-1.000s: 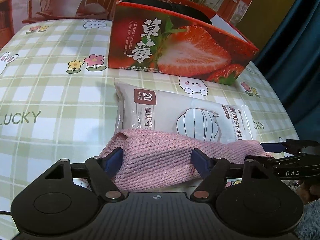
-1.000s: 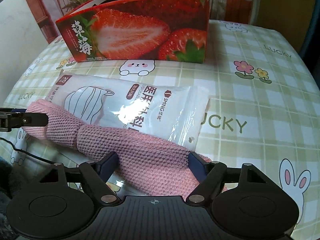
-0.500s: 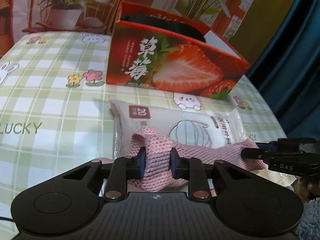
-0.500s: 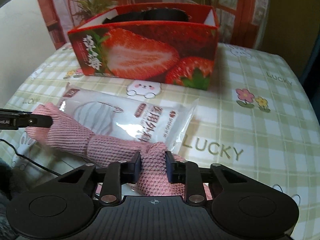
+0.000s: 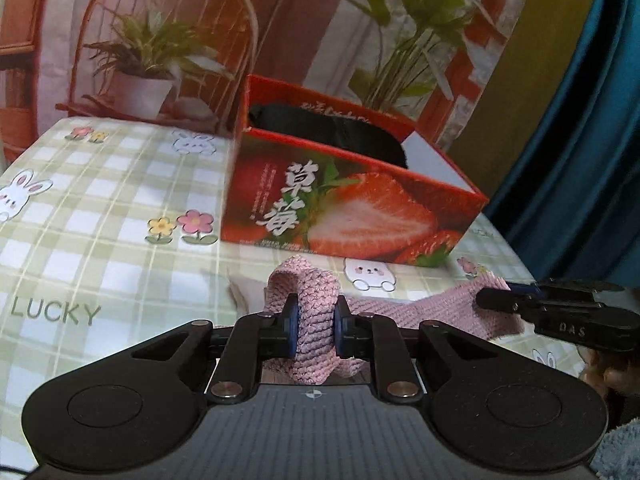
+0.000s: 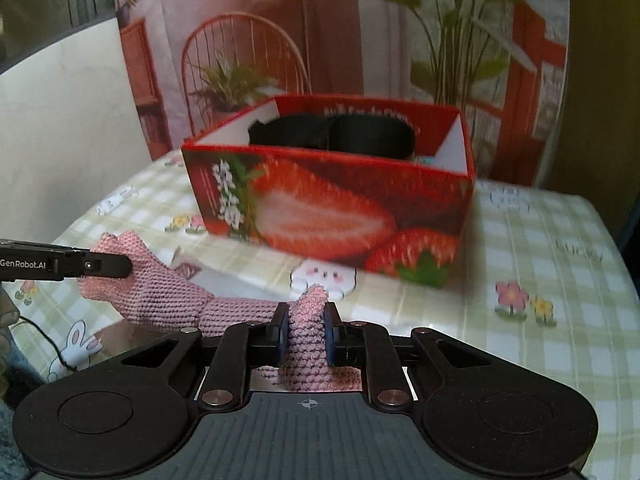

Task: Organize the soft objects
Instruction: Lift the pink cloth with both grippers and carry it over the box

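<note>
The pink knitted cloth [image 5: 316, 322] hangs stretched between the two tools, lifted clear of the tabletop [image 5: 104, 248] in front of the strawberry-printed box [image 5: 348, 208]. One bunched end of it is pinched in the left tool [image 5: 316, 326], whose blue-padded fingers [image 5: 291, 330] are closed tight on the knit, with a fold standing up above them and a flap hanging below. From the right wrist view, the other end of the pink knitted cloth [image 6: 168, 300] sits squeezed in the right tool [image 6: 306, 336], its fingers pressed in on both sides of a narrow upright wad. Each tool shows in the other's view: the right tool [image 5: 560, 314] comes in from the right edge, the left tool [image 6: 64, 266] from the left edge, each at an end of the sagging span. Just under the cloth lies a white plastic packet [image 6: 236, 282], mostly hidden. The box stands beyond it, open at the top, with a dark, black item [image 6: 332, 132] inside. The tabletop wears a green-and-white checked cover with bunnies, flowers and the word LUCKY. Behind stands a backdrop [image 5: 320, 32] picturing a chair and potted plants.
</note>
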